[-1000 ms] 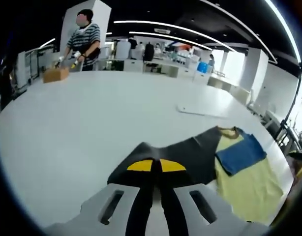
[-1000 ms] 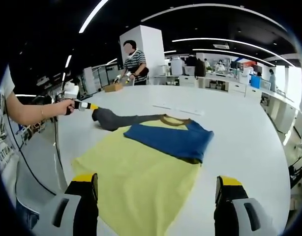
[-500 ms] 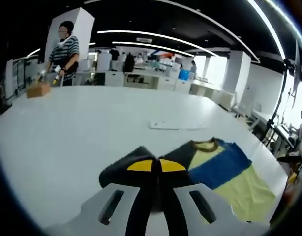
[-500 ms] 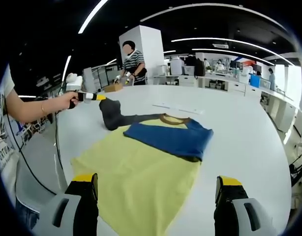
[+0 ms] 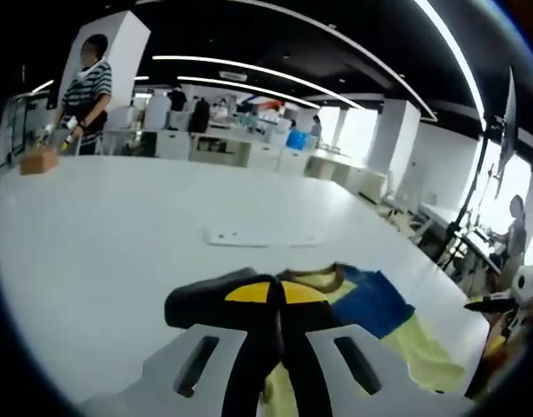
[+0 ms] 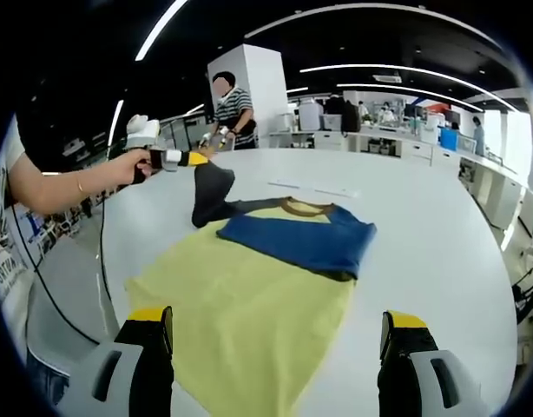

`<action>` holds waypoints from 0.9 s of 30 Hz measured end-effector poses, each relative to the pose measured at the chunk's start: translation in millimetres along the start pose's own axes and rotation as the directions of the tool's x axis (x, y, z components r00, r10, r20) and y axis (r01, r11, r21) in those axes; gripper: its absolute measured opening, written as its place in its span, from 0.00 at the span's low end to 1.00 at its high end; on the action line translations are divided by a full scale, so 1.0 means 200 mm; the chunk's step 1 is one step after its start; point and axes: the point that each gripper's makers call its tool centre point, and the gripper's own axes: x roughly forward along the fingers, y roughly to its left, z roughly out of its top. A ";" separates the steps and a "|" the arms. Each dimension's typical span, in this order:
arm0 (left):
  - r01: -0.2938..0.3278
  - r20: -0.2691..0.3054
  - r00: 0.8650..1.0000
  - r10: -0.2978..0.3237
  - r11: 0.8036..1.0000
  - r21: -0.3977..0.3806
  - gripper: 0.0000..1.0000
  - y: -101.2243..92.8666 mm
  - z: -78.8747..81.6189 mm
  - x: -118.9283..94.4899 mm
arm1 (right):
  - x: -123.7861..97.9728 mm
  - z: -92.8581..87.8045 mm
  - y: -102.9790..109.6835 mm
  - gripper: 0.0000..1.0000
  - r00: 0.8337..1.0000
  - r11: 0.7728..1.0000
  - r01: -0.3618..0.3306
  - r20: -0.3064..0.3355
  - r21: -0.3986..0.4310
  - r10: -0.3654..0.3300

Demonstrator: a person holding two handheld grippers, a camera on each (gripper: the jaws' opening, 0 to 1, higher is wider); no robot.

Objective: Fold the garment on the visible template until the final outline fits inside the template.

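Left gripper [image 5: 277, 295]: jaws closed together, yellow tips touching, pinching the dark sleeve [image 5: 201, 300] between them. In the right gripper view the same left gripper [image 6: 195, 159] is held up in the person's hand [image 6: 136, 165], forearm [image 6: 62, 187] stretched out roughly level, the sleeve hanging down from the jaws — raised clear of the table [image 6: 423, 252]. Right gripper [image 6: 275, 326]: jaws spread wide apart, nothing between them, pointing forward over the yellow garment [image 6: 249, 321], not touching it as far as can be seen.
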 end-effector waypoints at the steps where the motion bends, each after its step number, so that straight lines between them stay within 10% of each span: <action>1: 0.006 0.001 1.000 -0.006 1.000 -0.001 0.00 -0.02 0.00 0.01 | 0.00 0.00 0.00 0.99 1.000 1.000 0.001 0.000 0.001 -0.001; 27: 0.144 -0.073 0.987 -0.144 0.990 -0.004 0.00 -0.42 -0.14 0.34 | -0.02 -0.09 -0.07 0.99 0.999 0.999 0.031 -0.027 0.037 -0.030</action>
